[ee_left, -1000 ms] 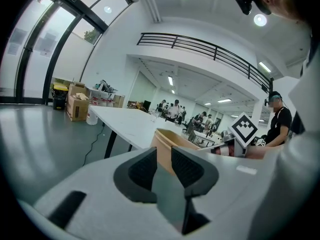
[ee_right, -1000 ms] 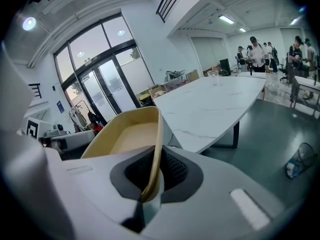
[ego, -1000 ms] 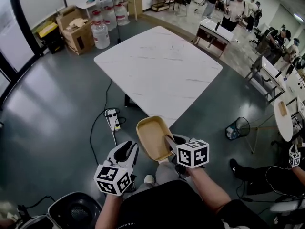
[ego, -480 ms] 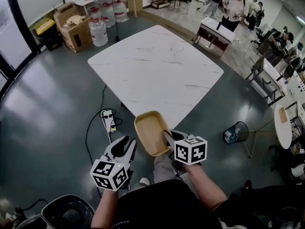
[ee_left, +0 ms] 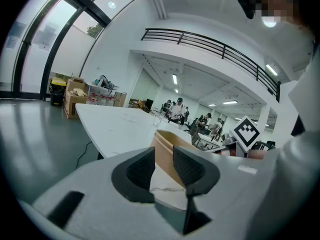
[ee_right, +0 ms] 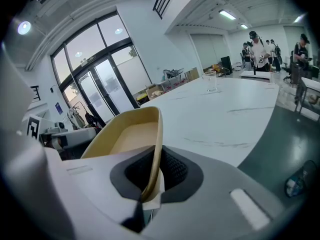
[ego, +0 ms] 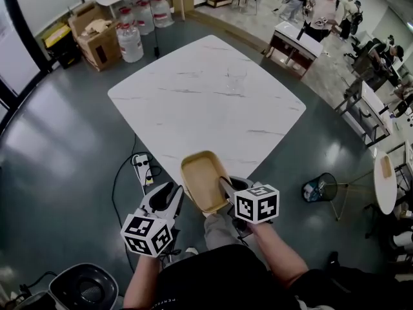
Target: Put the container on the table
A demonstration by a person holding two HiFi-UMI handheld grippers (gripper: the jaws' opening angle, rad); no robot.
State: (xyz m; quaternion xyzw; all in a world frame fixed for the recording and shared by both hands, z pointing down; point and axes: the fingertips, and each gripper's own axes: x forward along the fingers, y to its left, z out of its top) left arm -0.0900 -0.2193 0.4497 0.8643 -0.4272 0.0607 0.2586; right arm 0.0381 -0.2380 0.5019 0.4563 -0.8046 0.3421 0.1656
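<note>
A tan, shallow container (ego: 201,179) hangs level at the near corner of the white marble table (ego: 206,95). My right gripper (ego: 226,190) is shut on its near rim; in the right gripper view the thin wall (ee_right: 150,149) runs between the two dark pads of that gripper (ee_right: 156,171). My left gripper (ego: 169,197) is just left of the container and apart from it. Its jaws have just been opening and stand open with nothing between them. In the left gripper view, the container (ee_left: 167,146) shows past the left gripper (ee_left: 162,166).
A clear glass (ee_right: 211,81) stands far out on the table. On the floor lie a power strip (ego: 141,166) left of the corner and a wire bin (ego: 321,187) to the right. Cardboard boxes (ego: 97,34), water jugs (ego: 129,41) and desks with people (ego: 322,8) stand beyond.
Both grippers and the container have come forward to the table. The container's far end, short of the corner a second ago, now overlaps the table's near corner.
</note>
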